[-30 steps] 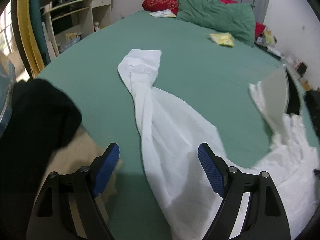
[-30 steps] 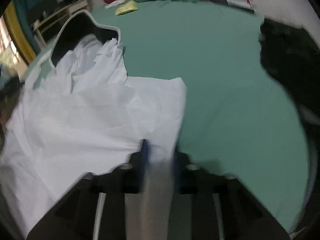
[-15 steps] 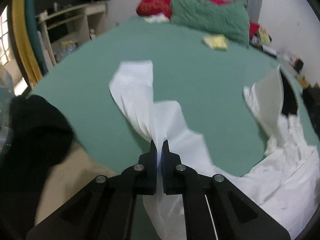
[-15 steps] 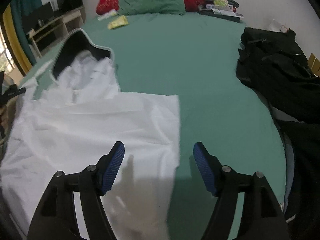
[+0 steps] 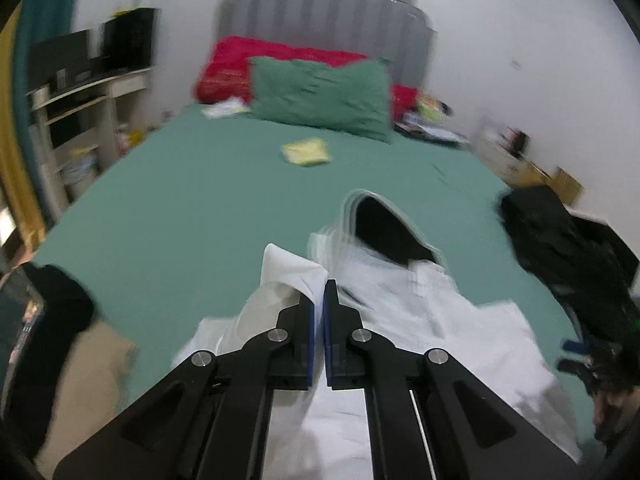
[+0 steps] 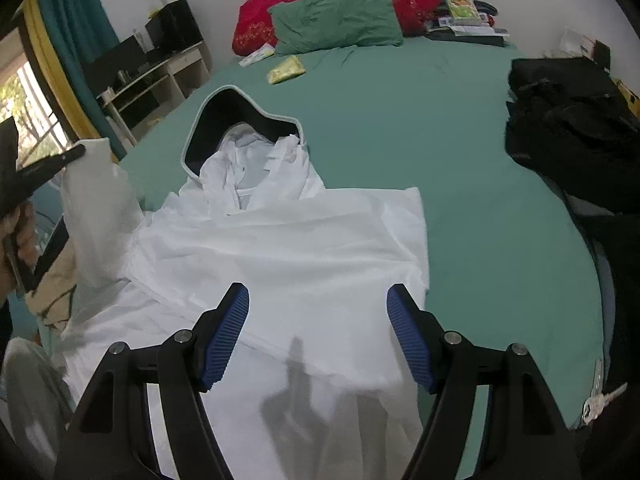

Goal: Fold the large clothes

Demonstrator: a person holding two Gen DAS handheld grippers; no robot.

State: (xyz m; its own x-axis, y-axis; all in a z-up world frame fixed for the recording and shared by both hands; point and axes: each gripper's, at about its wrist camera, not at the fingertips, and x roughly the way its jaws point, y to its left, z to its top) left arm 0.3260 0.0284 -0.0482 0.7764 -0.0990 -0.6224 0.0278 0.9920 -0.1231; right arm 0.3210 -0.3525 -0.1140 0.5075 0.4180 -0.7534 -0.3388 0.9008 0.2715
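A white hooded garment (image 6: pixel 288 248) lies on the green bed (image 6: pixel 440 128), its dark-lined hood (image 6: pixel 236 116) pointing toward the pillows. My left gripper (image 5: pixel 320 284) is shut on the garment's left sleeve (image 5: pixel 288 272) and holds it lifted over the body; the raised sleeve (image 6: pixel 96 208) and the left gripper (image 6: pixel 52 164) also show at the left of the right wrist view. My right gripper (image 6: pixel 318 300) is open and empty, above the garment's lower body. The right sleeve lies folded across the chest.
A black garment pile (image 6: pixel 568 128) lies at the bed's right edge. A green pillow (image 6: pixel 336 20) and red pillows (image 6: pixel 260 20) are at the headboard, a yellow packet (image 6: pixel 286 70) in front of them. A desk (image 6: pixel 152 76) stands left. Dark clothes (image 5: pixel 52 320) sit at the near left.
My left gripper closed on the left sleeve and lifted it up and rightward over the garment. My right gripper released the right sleeve, opened and drew back.
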